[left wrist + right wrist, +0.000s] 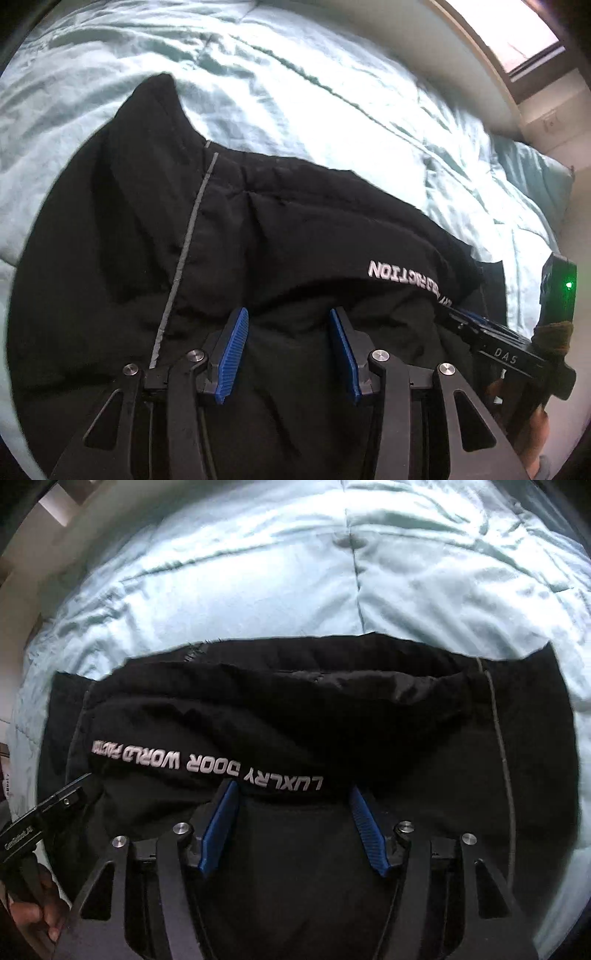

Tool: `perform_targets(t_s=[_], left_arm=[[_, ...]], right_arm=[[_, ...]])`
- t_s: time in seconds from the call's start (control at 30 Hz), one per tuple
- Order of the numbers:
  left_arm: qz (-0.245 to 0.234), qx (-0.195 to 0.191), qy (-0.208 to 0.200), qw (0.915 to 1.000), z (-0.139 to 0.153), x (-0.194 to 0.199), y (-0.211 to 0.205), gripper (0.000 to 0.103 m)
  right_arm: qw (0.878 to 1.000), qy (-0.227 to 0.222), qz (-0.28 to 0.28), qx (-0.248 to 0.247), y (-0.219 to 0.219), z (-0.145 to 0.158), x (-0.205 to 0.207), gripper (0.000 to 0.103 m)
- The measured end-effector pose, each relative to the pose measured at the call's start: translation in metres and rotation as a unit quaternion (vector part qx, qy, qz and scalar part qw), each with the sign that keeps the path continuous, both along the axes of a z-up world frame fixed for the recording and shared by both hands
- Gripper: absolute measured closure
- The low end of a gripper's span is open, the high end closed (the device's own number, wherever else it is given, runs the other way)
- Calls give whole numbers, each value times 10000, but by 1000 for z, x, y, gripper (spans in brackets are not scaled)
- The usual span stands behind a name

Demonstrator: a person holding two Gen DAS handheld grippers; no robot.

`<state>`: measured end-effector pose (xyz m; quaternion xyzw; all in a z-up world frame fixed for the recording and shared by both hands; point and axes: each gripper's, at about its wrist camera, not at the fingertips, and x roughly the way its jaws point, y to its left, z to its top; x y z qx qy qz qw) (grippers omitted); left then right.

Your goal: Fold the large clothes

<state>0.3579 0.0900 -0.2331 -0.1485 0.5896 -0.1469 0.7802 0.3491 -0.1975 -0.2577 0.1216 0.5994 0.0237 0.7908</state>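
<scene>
Fingers (pixel 232 354) of our left gripper (pixel 288 350) stand apart with only black cloth behind the gap, so they are released, pinching nothing that we can see; the same holds for the right gripper (pixel 291 830), whose blue pads (pixel 218 834) are spread over the jacket (pixel 295 709) just below its white lettering (pixel 207 766). The jacket lies on the bed (pixel 258 572), bunched directly under and ahead of both pairs of fingers, with the pale quilt running on beyond it.

We judge the step in hand to be taking hold of the near edge for a fold. To do it well, we should bring both grippers down level with each other, each onto a single fold of cloth and not a thick roll, and close at about the same time so the edge lifts straight. The right gripper shows at the far right of the left view, so the two are close together (spreading them wider along the hem would give a cleaner fold line).

The shell looks like matte woven cloth, padded and puffy, lying in soft ridges. A thin grey stripe (pixel 184 251) runs to the left of our left fingers, a useful straight guide. The quilt is glossy, wrinkled and stitched in panels, likely slippery underneath.
</scene>
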Motion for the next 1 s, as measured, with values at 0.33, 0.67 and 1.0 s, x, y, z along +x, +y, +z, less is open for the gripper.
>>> perform_targets(t_s=[0.33, 0.67, 1.0], left_arm=[[762, 206, -319, 9964, 40, -93, 90, 56], [643, 294, -118, 9974, 27, -89, 92, 56], [701, -282, -634, 9951, 84, -86, 132, 46]], right_arm=[[9967, -408, 697, -108, 13, 61, -140, 38], [9992, 145, 157, 326, -7, 33, -155, 38], [9939, -435, -945, 367, -110, 85, -179, 35]])
